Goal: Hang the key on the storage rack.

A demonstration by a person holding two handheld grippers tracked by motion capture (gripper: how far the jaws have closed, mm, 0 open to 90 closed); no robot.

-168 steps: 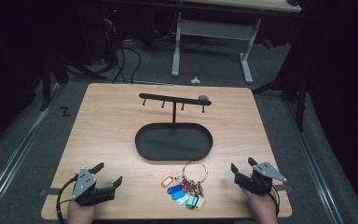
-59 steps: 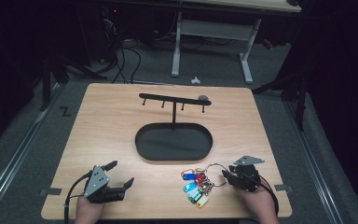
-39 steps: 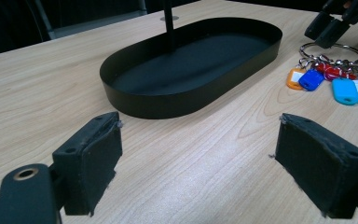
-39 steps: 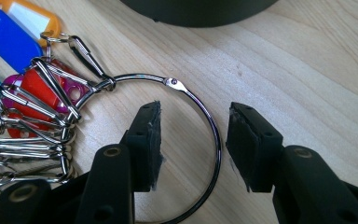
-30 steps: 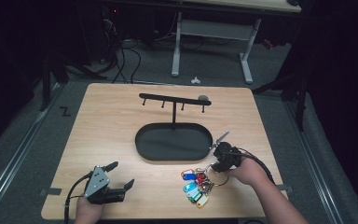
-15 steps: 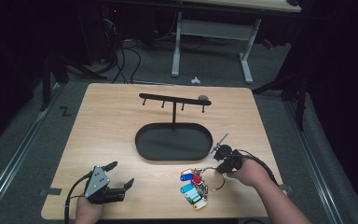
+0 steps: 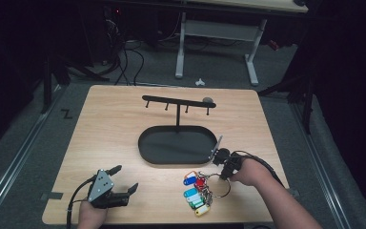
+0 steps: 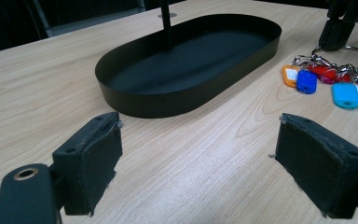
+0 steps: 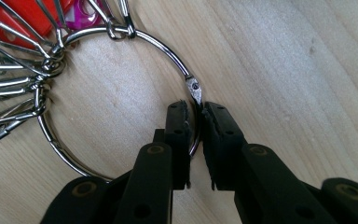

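Right gripper [image 9: 195, 140] clamped on thin key ring [image 9: 121, 88], liable to slip; left gripper [image 8: 205, 177] spread, idle.

Colours on the pale wood-grain table [image 7: 109, 129]

The oval tray [image 7: 177, 144] and the hook stand [image 7: 177, 103] are matt black. The key tags [image 7: 196, 193] lower right are orange, blue, red, teal, white, green and yellow, on a silver ring [image 9: 121, 84]. Both grippers [image 7: 116, 187] [image 7: 222, 162] are black.

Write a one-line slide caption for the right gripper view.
Right gripper pinching the big metal key ring beside its hinge, flat on the wooden table, tag clips bunched at upper left.
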